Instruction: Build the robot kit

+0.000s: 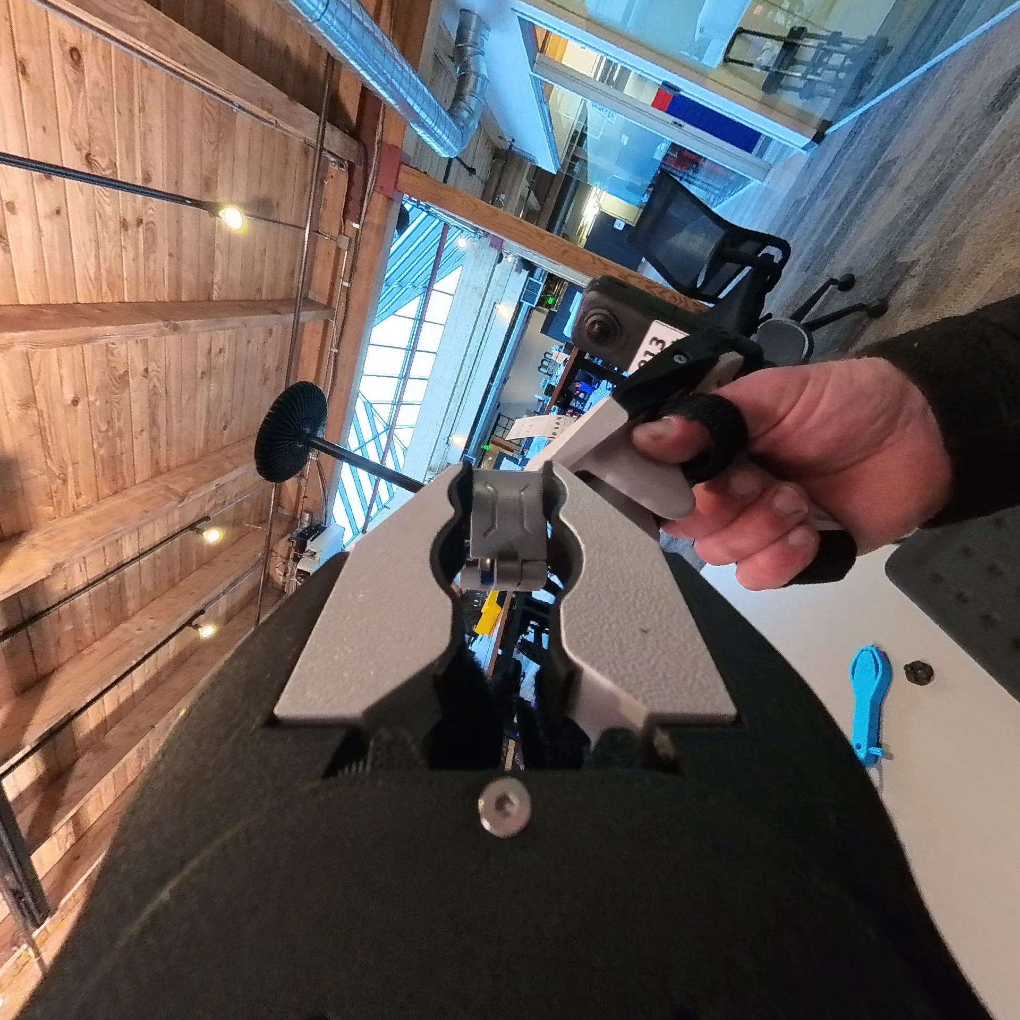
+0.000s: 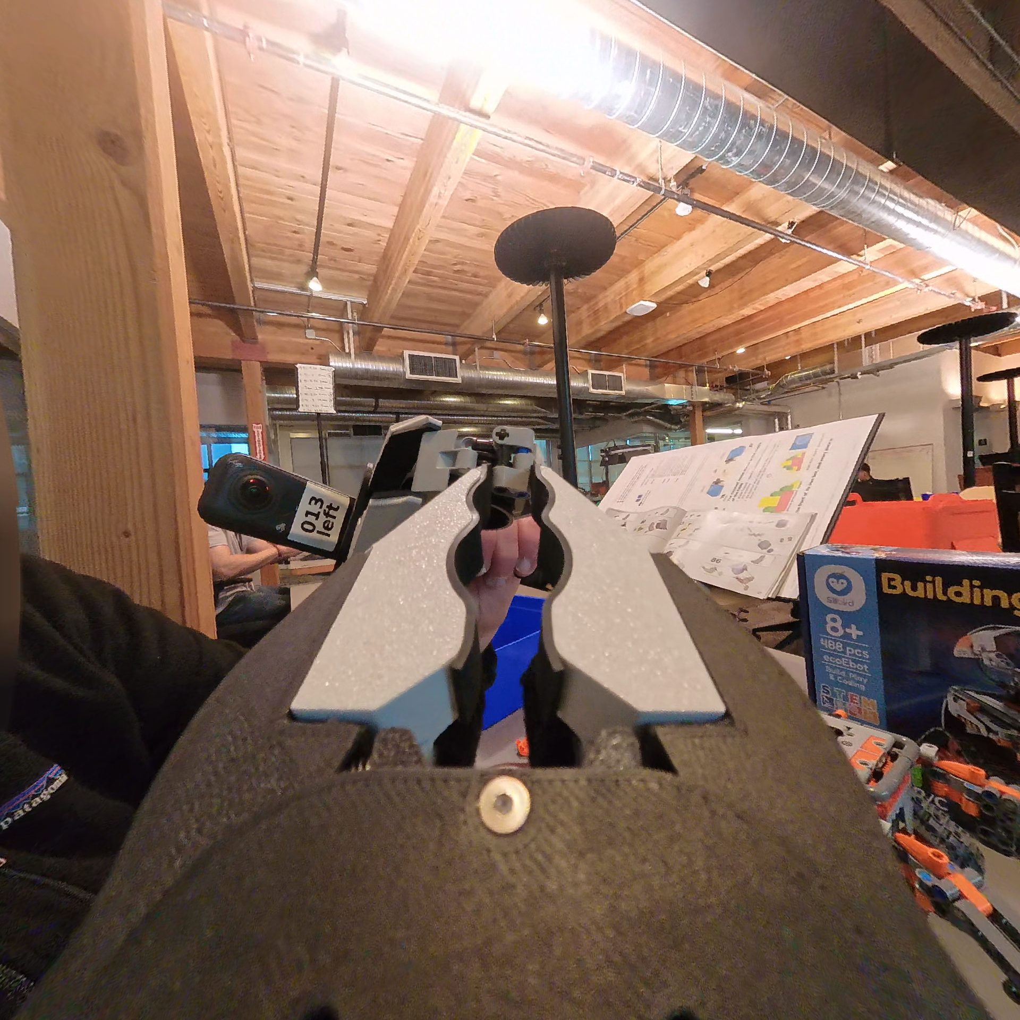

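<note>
Grey brick assembly (image 1: 508, 530), up in mid-air clear of the white worktop (image 1: 828, 662), pinched at the very tips of the left tongs (image 1: 508, 480) and, from the far side, of the right tongs (image 2: 510, 480). Apt to twist loose or pop apart under any off-axis pull, given so shallow a hold; then perhaps a fall to the worktop near the blue plastic tool (image 1: 865, 695).

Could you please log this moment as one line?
left gripper: shut on grey assembly | right gripper: shut on grey assembly | both raised, tips meeting
</note>
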